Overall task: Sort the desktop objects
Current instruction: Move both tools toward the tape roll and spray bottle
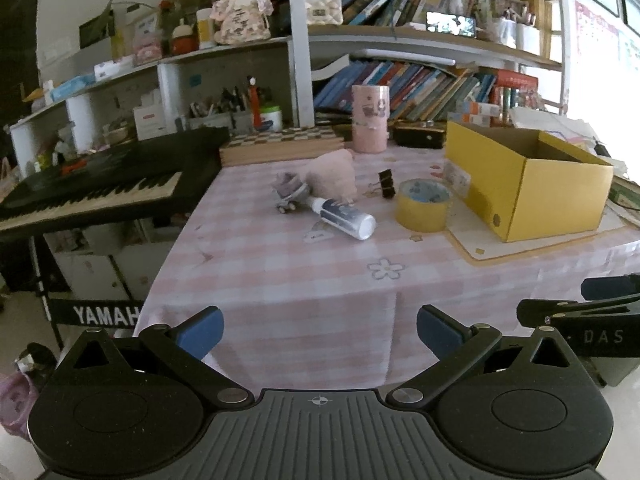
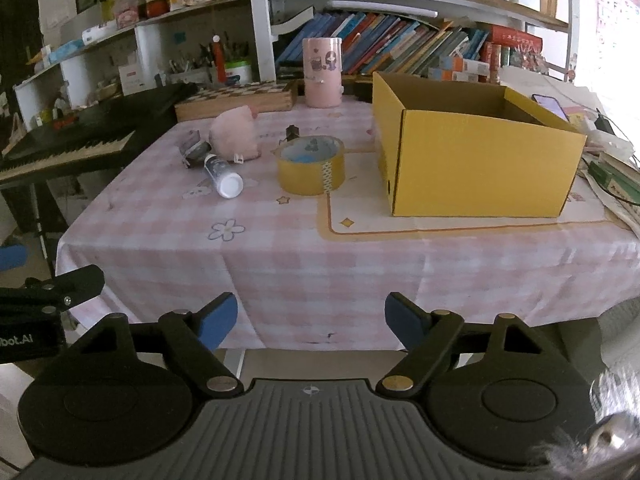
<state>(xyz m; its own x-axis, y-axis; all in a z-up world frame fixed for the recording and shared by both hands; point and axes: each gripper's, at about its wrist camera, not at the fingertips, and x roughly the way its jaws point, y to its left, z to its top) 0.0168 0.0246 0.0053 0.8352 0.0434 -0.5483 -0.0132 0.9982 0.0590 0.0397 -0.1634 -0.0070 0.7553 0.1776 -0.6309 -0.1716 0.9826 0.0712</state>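
On the pink checked tablecloth (image 1: 280,272) (image 2: 304,240) lie a yellow tape roll (image 1: 423,205) (image 2: 311,165), a white and blue bottle (image 1: 345,218) (image 2: 221,175) on its side, a small toy skateboard (image 1: 289,193) (image 2: 193,151), a pink plush (image 1: 331,173) (image 2: 235,133) and a black binder clip (image 1: 385,184) (image 2: 292,133). An open yellow cardboard box (image 1: 532,192) (image 2: 476,160) stands at the right. My left gripper (image 1: 320,332) and right gripper (image 2: 311,320) are both open and empty, held in front of the table's near edge, well short of the objects.
A pink cylindrical holder (image 1: 370,118) (image 2: 322,72) and a wooden chessboard box (image 1: 280,144) (image 2: 236,98) stand at the back. A black keyboard (image 1: 92,188) (image 2: 68,144) sits left of the table. Bookshelves (image 1: 420,88) fill the back wall. A phone (image 2: 550,105) and papers lie at the right.
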